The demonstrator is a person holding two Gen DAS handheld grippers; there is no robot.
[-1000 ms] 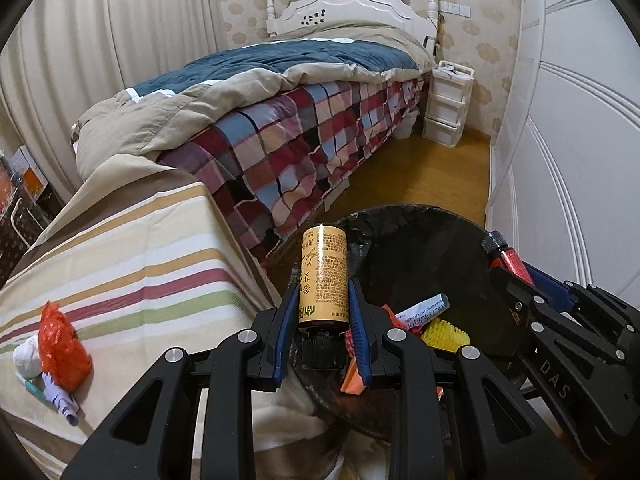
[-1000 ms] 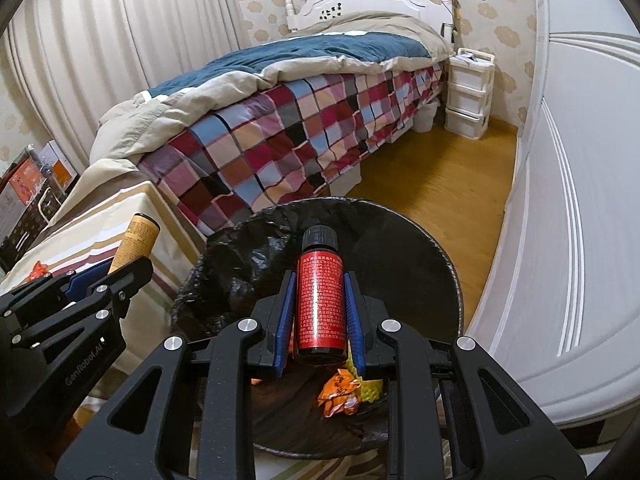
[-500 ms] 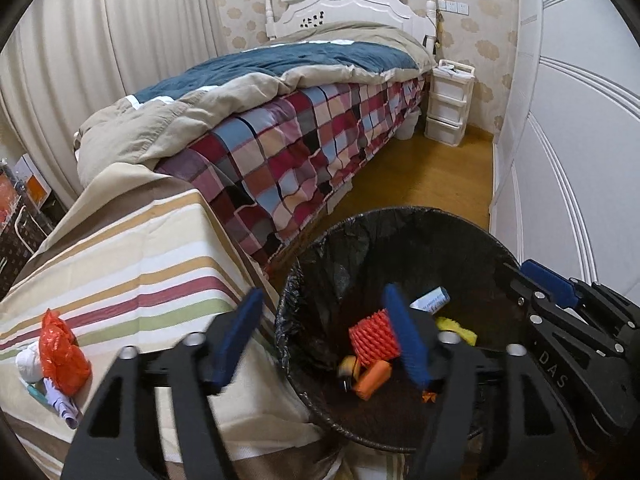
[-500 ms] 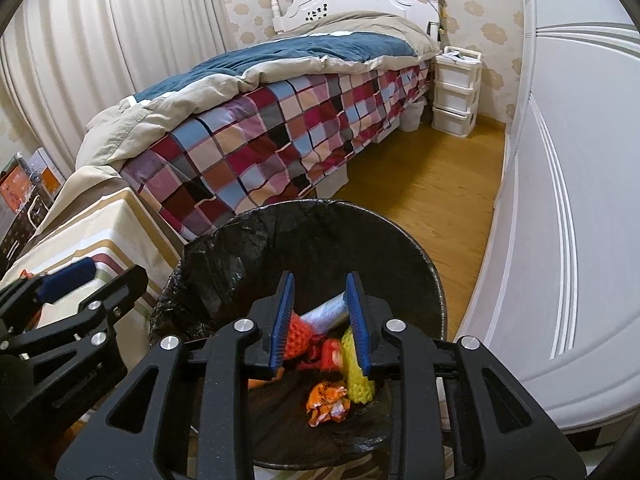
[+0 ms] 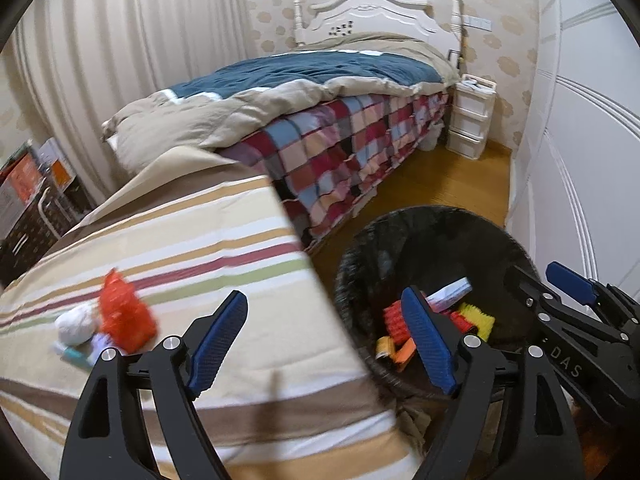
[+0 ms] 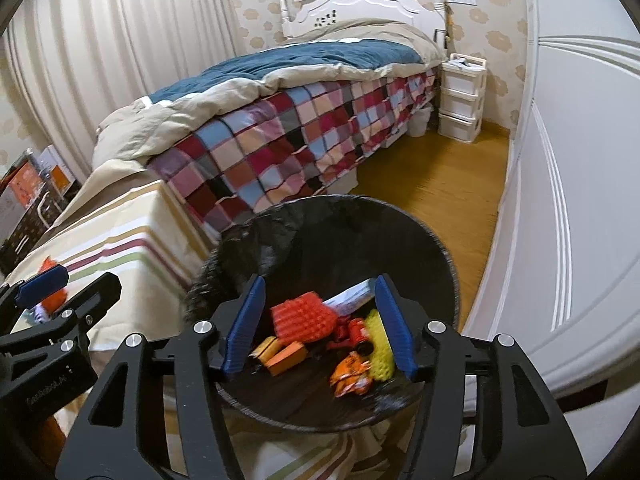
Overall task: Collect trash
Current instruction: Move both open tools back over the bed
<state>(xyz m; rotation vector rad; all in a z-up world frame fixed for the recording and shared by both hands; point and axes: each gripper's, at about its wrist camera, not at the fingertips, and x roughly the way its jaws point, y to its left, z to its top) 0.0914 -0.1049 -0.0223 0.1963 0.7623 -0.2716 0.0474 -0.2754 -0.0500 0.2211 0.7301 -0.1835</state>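
Observation:
A black-lined trash bin [image 5: 440,232] [image 6: 400,216] stands beside the striped table [image 5: 200,240]. Inside it lie an orange foam net [image 6: 304,316], a red bottle [image 6: 352,330], a yellow foam net [image 6: 378,340], an orange wrapper [image 6: 350,372] and a yellow bottle [image 6: 266,348]. My right gripper [image 6: 319,284] hangs over the bin, its jaws opening with nothing between them. My left gripper [image 5: 322,300] hovers above the table's edge by the bin, jaws opening and empty. On the table rest a red-orange plastic bag [image 5: 124,316], a white paper wad [image 5: 76,322] and a teal scrap [image 5: 76,356].
A bed with a checked quilt [image 5: 340,152] runs along the back. White plastic drawers [image 6: 460,100] stand by its head. A white wardrobe [image 6: 580,160] lines the right side, with wooden floor [image 6: 440,176] between. Boxes [image 5: 28,184] sit at the far left.
Both grippers let go of their bottles, the yellow one on the left and the red one on the right, and these now lie in the bin. The left gripper has swung left over the table.

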